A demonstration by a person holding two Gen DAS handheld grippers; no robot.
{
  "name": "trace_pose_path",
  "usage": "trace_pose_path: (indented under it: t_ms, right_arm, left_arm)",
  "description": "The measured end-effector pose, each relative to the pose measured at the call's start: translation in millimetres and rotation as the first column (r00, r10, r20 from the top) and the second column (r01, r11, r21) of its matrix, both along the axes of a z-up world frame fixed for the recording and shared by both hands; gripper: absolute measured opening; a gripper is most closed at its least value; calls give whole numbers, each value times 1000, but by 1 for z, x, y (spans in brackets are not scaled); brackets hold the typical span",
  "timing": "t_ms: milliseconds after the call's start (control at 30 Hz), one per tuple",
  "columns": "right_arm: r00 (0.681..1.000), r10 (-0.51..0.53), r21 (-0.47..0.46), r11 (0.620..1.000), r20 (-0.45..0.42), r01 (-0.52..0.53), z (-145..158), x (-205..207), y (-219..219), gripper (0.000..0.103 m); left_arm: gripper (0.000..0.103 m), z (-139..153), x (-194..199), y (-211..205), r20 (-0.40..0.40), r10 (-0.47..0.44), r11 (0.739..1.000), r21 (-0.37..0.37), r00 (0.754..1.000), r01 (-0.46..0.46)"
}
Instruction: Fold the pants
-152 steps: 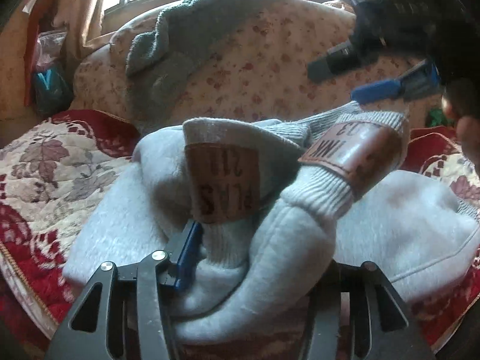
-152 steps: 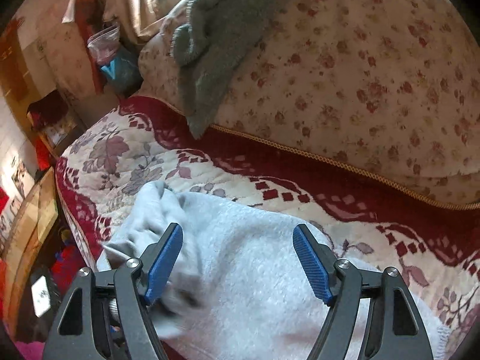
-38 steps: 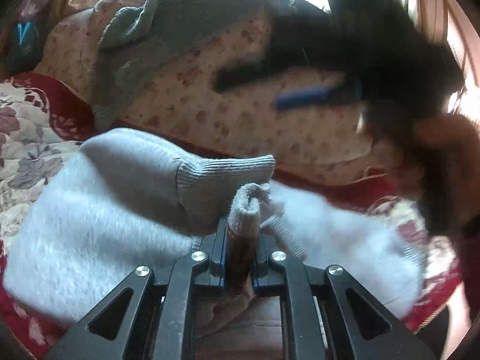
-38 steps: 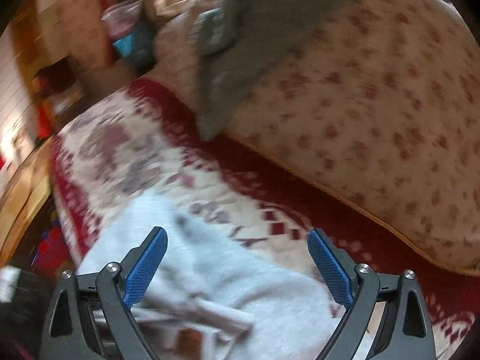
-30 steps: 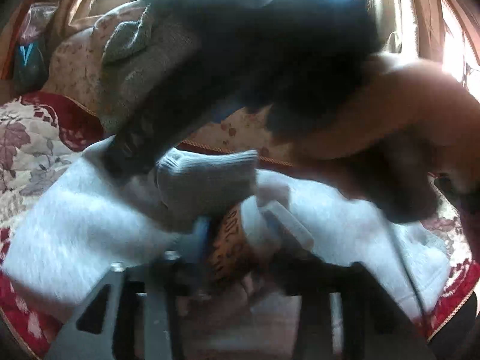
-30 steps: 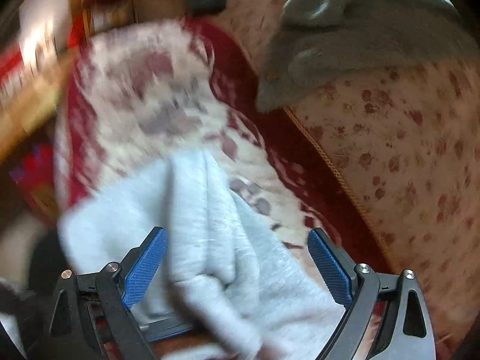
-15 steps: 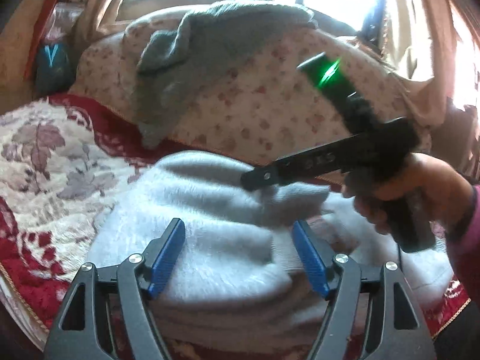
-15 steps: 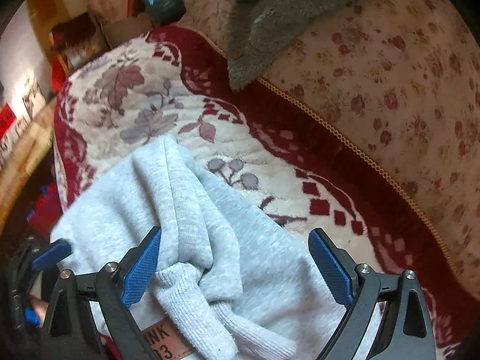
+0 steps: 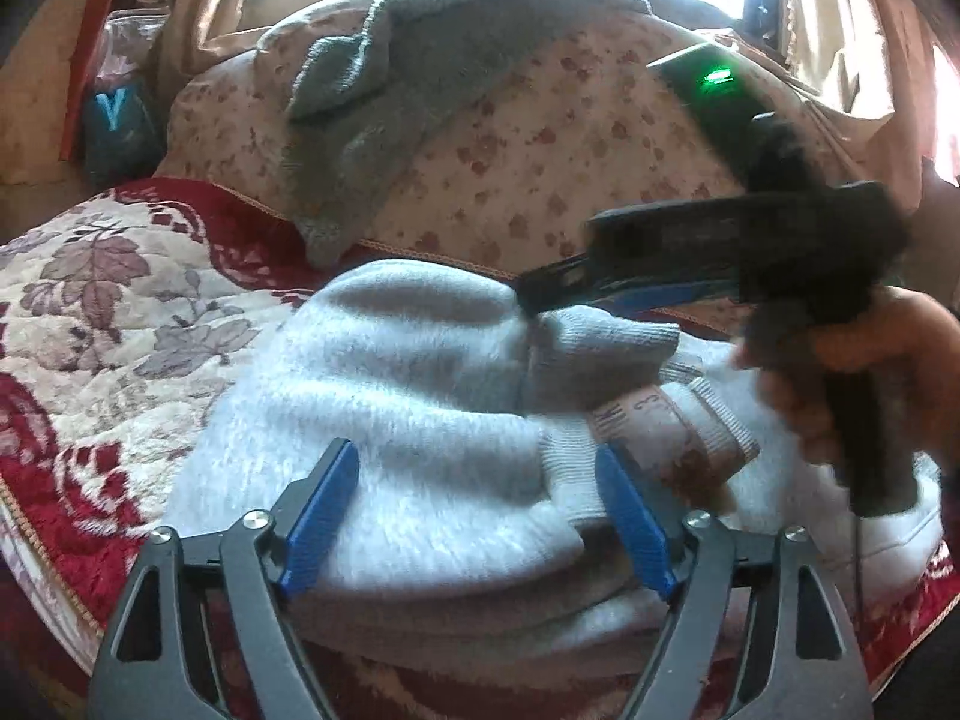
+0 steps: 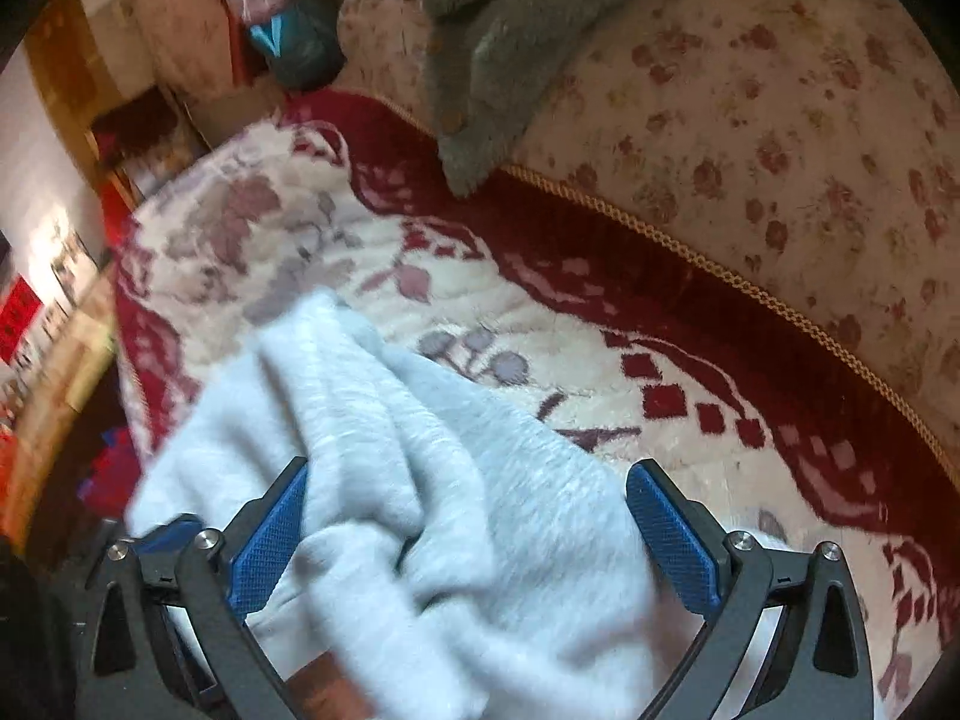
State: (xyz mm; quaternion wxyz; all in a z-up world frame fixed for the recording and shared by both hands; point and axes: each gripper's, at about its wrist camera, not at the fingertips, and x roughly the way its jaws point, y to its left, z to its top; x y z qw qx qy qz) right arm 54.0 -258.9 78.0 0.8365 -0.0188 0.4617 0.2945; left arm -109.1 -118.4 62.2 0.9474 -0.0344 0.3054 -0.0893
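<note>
- The pants [image 9: 432, 420] are pale grey fleece sweatpants, gathered into a thick, soft, rounded bundle of several layers. They lie on the seat of a sofa, on its cover [image 9: 90, 312].
- The nap of the fabric is fuzzy and slightly pilled; the folds bulge instead of creasing sharp.
- Two ribbed knit cuffs [image 9: 606, 354] lie on top of the bundle towards its right side, their fine ribs running across the band.
- A brown, leather-like patch [image 9: 660, 438] with dark printed letters wraps one cuff; the lettering is too blurred to read.
- The left hand-held gripper [image 9: 477, 534] has its jaws opening, set wide on either side of the near edge of the bundle. The fabric lies between the blue, cross-hatched pads [image 9: 318, 516], which do not pinch it.
- The right hand-held gripper [image 10: 474, 534] has its jaws opening too and stands very wide above the pants [image 10: 384, 456], which lie between its blue pads without being squeezed. In the left wrist view the right hand-held gripper [image 9: 540, 291] is a black, blurred bar, held in a hand [image 9: 870, 360], its tip at the top of the bundle by the cuffs.
- The cover is a quilted weave, cream with mauve leaves and deep red borders, edged in gold cord.
- Behind it rises a plump backrest cushion [image 9: 540, 168] in cream cloth with small reddish flowers.
- A grey-green terry towel [image 9: 432, 60] hangs over the cushion's top.
</note>
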Motion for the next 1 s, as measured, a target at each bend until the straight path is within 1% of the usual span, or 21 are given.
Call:
trace_pose_path:
  t_ms: [67, 133, 267, 333, 400, 500, 600, 767, 1000]
  right_arm:
    - [1000, -23, 24, 999, 22, 22, 14, -13, -11, 103]
    - [998, -51, 54, 997, 35, 49, 27, -27, -25, 103]
    - [993, -115, 94, 989, 16, 113, 38, -55, -60, 103]
    - [990, -137, 72, 988, 19, 136, 38, -73, -77, 103]
    - [986, -167, 51, 985, 20, 166, 37, -90, -95, 103]
    - [975, -221, 53, 974, 5, 221, 37, -111, -126, 103]
    - [962, -274, 47, 961, 8, 274, 39, -132, -156, 103]
    - [943, -333, 7, 943, 19, 333, 38, -160, -188, 103]
    - [910, -414, 40, 909, -30, 415, 24, -203, -236, 103]
  left_arm:
    - [81, 6, -4, -2, 2, 19, 1000, 11, 1000, -19]
    - [88, 11, -6, -4, 0, 21, 1000, 12, 1000, -21]
    - [91, 27, -15, -21, 43, 7, 1000, 30, 999, -8]
    - [95, 33, -18, -31, 53, -8, 999, 34, 999, 6]
    - [96, 38, -21, -44, 66, -35, 999, 36, 997, 33]
    - [97, 42, -23, -65, 72, -82, 996, 38, 994, 80]
    - [98, 44, -24, -88, 68, -127, 992, 36, 990, 124]
    - [98, 42, -28, -123, 59, -189, 981, 46, 980, 186]
    - [98, 38, -28, -159, 40, -265, 963, 59, 963, 263]
